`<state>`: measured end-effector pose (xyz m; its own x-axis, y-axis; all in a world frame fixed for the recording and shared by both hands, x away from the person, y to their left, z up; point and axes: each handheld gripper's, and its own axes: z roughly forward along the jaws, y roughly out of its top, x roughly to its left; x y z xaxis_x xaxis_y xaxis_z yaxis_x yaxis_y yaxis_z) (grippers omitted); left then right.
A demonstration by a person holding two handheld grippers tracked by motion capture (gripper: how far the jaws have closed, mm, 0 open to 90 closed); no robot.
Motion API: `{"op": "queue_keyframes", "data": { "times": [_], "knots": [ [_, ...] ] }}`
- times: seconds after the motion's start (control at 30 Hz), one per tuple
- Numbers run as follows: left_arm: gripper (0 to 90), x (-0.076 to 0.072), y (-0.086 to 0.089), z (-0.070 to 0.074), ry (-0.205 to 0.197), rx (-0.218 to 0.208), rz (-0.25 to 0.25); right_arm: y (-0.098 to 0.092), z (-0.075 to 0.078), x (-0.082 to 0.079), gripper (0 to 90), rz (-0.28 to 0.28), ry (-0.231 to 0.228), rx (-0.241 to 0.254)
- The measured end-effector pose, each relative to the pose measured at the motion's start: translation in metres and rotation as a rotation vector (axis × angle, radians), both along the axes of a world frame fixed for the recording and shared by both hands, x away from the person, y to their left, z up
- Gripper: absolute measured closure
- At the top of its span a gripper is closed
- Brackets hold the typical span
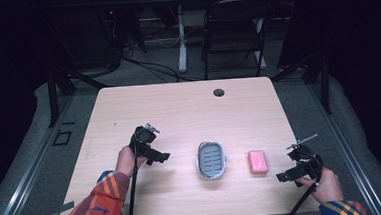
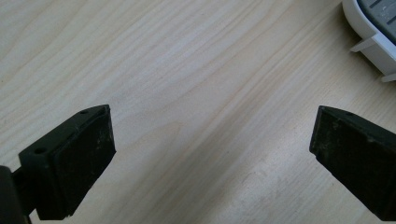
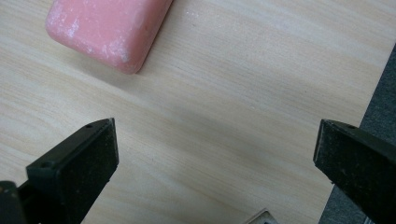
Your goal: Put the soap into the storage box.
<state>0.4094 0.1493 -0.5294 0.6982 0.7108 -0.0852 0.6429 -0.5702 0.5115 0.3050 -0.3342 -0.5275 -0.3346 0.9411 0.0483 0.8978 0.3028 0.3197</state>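
A pink bar of soap [image 1: 258, 162] lies flat on the wooden table, just right of a white soap dish with a grey slotted insert [image 1: 211, 160]. My left gripper [image 1: 162, 158] hovers left of the dish, open and holding nothing; in the left gripper view its gripper [image 2: 212, 154] spans bare wood, with the dish's rim [image 2: 369, 35] at the top right. My right gripper [image 1: 283, 177] is open to the right of the soap near the table's right edge. The right gripper view has that gripper [image 3: 217, 163] over bare wood, with the soap [image 3: 107, 28] at the top left.
The table [image 1: 179, 113] has a cable hole [image 1: 219, 92] near its far edge. Beyond it stand a black folding chair [image 1: 234, 29] and a white desk leg [image 1: 181, 38] among floor cables. The table's right edge [image 3: 373, 88] runs close beside my right gripper.
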Motion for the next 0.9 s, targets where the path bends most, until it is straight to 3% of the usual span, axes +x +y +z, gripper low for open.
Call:
{"op": "queue_keyframes", "data": {
  "times": [0.17, 0.23, 0.6, 0.9],
  "knots": [
    [0.0, 0.0, -0.001, 0.0, 0.0, -0.002, -0.001, 0.0, 0.003, 0.001, 0.0, 0.028, 0.025, -0.017],
    [0.1, 0.0, -0.001, 0.0, -0.001, -0.001, -0.004, 0.003, 0.0, 0.0, 0.0, 0.003, 0.004, 0.001],
    [0.0, 0.0, -0.002, 0.0, 0.001, -0.005, -0.005, 0.008, 0.005, 0.001, 0.0, 0.031, 0.01, -0.01],
    [0.0, 0.001, -0.001, 0.0, 0.0, 0.001, -0.003, 0.014, 0.01, 0.002, 0.5, 0.007, -0.026, 0.014]
  ]
}}
